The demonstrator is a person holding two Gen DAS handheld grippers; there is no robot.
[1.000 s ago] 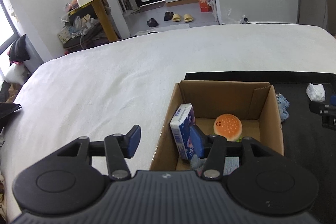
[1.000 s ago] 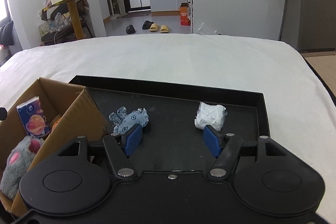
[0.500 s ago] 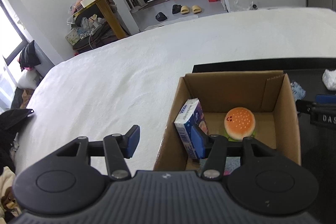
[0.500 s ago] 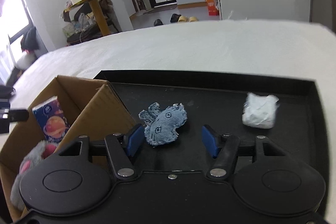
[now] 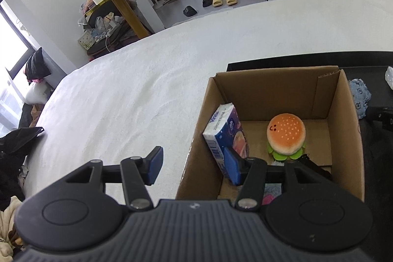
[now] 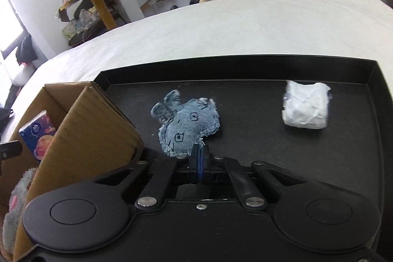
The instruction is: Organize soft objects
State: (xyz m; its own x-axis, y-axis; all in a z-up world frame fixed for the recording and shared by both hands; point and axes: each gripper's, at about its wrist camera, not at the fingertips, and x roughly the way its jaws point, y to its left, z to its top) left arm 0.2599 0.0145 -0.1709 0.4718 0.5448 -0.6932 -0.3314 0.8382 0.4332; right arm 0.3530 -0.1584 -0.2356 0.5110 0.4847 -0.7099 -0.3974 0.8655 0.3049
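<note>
The right gripper [image 6: 199,161] has its fingers clenched on the near edge of the denim toy [image 6: 188,123], which lies on the black tray [image 6: 245,70], presumably bound for the cardboard box [image 5: 275,90] to the left. The left gripper [image 5: 194,167] hangs released over the box's left wall. Everything sits on a white bed [image 5: 147,80].

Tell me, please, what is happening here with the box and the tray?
A person holding two grippers is sorting soft things from a black tray into a cardboard box. The right gripper is shut on the near edge of a blue denim toy that lies on the tray, with a white crumpled wad beside it. The left gripper is open and empty at the box's near left wall. The box already holds a tissue pack and a plush burger.
</note>
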